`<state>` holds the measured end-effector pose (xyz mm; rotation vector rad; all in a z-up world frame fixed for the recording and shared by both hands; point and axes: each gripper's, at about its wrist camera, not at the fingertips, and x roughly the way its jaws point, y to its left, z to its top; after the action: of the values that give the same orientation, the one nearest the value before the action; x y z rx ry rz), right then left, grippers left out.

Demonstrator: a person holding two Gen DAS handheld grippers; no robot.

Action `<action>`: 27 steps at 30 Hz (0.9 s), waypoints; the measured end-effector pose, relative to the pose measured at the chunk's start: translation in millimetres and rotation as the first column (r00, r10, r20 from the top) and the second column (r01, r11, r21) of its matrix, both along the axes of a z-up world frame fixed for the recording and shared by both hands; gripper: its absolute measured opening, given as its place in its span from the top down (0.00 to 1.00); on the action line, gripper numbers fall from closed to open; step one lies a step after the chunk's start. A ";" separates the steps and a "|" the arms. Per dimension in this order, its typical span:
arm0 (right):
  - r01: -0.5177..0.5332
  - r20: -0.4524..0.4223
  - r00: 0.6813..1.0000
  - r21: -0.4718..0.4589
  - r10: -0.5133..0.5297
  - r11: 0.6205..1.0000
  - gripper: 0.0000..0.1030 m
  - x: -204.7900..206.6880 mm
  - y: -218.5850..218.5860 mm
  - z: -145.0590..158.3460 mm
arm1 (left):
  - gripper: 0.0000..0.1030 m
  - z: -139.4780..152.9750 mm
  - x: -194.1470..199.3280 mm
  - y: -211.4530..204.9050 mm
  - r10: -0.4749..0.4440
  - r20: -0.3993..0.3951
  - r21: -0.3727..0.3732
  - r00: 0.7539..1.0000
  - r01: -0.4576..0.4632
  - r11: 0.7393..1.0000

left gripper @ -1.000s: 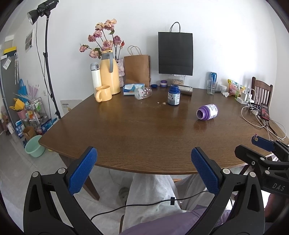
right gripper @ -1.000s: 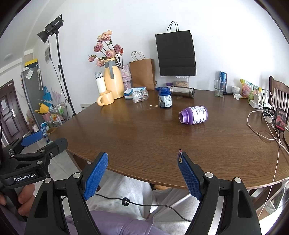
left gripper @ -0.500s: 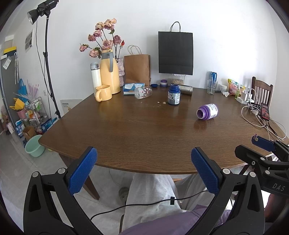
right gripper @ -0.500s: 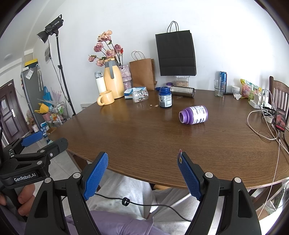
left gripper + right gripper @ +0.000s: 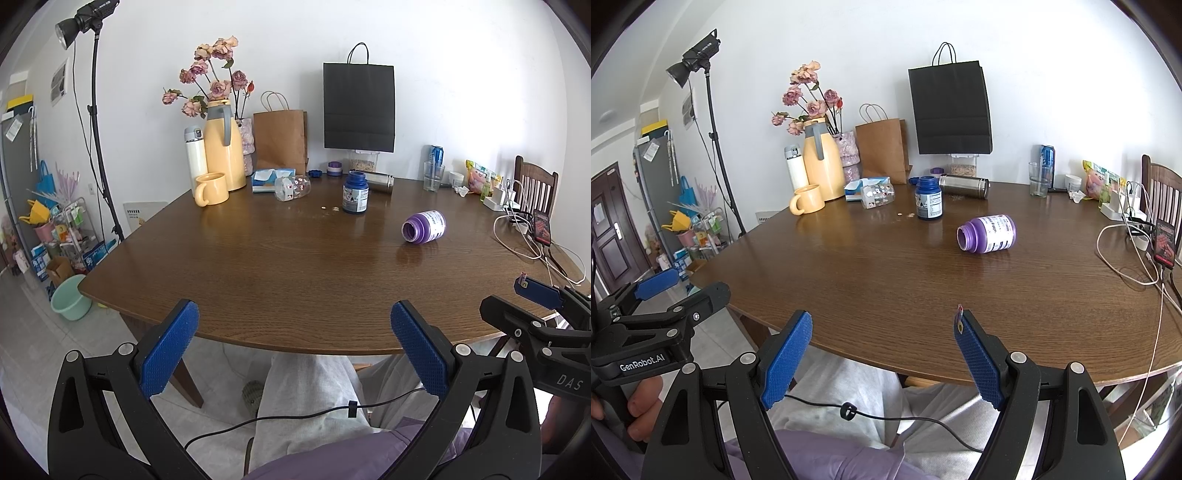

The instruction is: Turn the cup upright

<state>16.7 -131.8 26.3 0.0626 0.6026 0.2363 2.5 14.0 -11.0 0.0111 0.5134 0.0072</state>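
A clear glass cup with a small pattern [image 5: 292,187] lies on its side at the far side of the wooden table [image 5: 280,273], in front of the tissue pack; it also shows in the right wrist view [image 5: 877,195]. My left gripper [image 5: 294,349] is open and empty, held before the table's near edge. My right gripper [image 5: 882,354] is open and empty too, also before the near edge. Both are far from the cup.
A purple bottle [image 5: 987,234] lies on its side mid-table. A blue bottle [image 5: 928,203] stands behind it. A yellow mug [image 5: 211,189], yellow jug [image 5: 223,147], paper bags, a steel flask [image 5: 964,186], a glass [image 5: 1038,179], cables and a phone [image 5: 1164,243] line the far and right edges.
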 end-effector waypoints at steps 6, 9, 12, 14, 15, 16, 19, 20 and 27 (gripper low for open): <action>0.000 -0.002 1.000 0.000 0.000 1.000 0.19 -0.4 -0.1 -2.1 | 0.00 -1.1 -0.3 0.0 0.002 0.001 0.000 1.000 -0.002 1.000; 0.000 0.000 1.000 -0.001 0.000 1.000 0.19 -0.1 0.0 -1.7 | 0.00 -1.0 -0.2 0.3 0.001 -0.001 0.000 1.000 -0.001 1.000; 0.000 -0.001 1.000 0.001 0.000 1.000 0.19 0.1 0.1 -1.4 | 0.00 -1.0 0.0 0.3 0.001 -0.001 0.002 1.000 -0.001 1.000; 0.000 -0.001 1.000 -0.001 0.000 1.000 0.19 0.1 0.3 -0.7 | 0.00 -0.7 -0.2 0.5 0.002 0.000 0.000 1.000 -0.002 1.000; 0.000 0.000 1.000 -0.001 0.000 1.000 0.19 -0.2 0.3 -0.9 | 0.00 -0.9 -0.1 0.5 0.002 0.001 0.000 1.000 -0.002 1.000; -0.001 0.000 1.000 -0.001 0.001 1.000 0.19 0.0 0.2 -1.1 | 0.00 -1.4 0.2 0.1 0.002 0.001 0.000 1.000 -0.002 1.000; 0.000 -0.001 1.000 0.000 0.000 1.000 0.19 0.0 0.0 -0.9 | 0.00 -2.4 -0.1 1.0 0.001 -0.001 0.000 1.000 -0.001 1.000; 0.000 -0.002 1.000 0.000 0.000 1.000 0.19 0.3 0.3 -0.4 | 0.00 -2.3 0.0 0.8 0.001 -0.001 0.001 1.000 -0.001 1.000; 0.000 -0.001 1.000 0.000 0.000 1.000 0.19 -0.1 0.0 -1.1 | 0.00 -5.2 -1.4 1.2 0.002 -0.003 0.002 1.000 -0.002 1.000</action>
<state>16.6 -131.8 25.2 0.0624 0.6033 0.2367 1.1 15.3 -16.2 0.0122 0.5161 0.0090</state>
